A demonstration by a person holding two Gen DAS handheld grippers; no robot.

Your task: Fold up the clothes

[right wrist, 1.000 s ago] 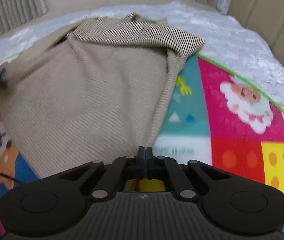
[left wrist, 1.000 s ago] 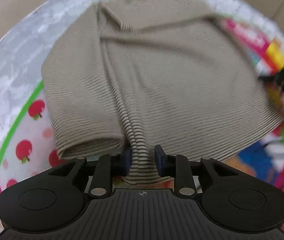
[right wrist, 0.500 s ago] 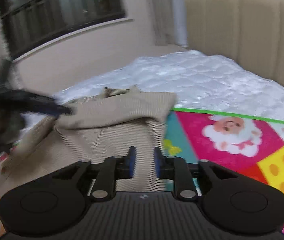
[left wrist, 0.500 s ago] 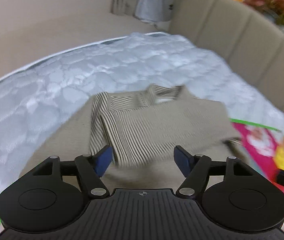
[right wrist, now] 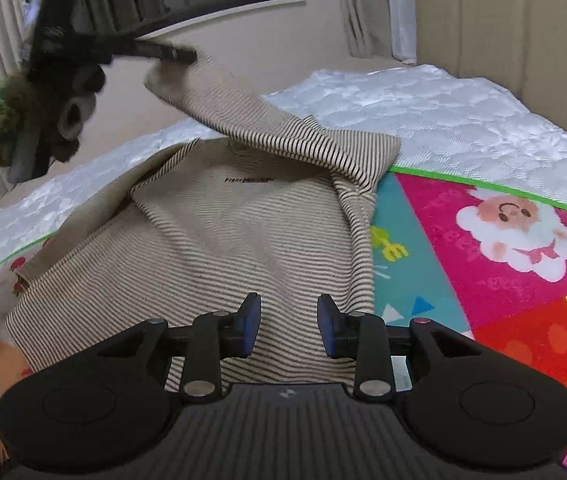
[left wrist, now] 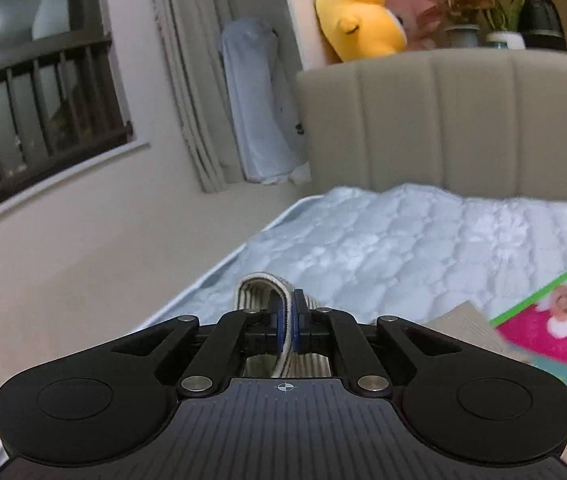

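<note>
the beige striped sweater [right wrist: 223, 240] lies on my colourful play mat [right wrist: 503, 240], over a white quilted mattress [left wrist: 403, 240]. my left gripper [left wrist: 288, 320] is clamped on a fold of its edge, lifted above the bed. my right gripper [right wrist: 288, 328] hovers over the fabric with jaws apart, gripping nothing.

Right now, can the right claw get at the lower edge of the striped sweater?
Probably yes. The right claw is open just above the sweater, and nothing lies between them. The left claw holds a far corner up.
</note>
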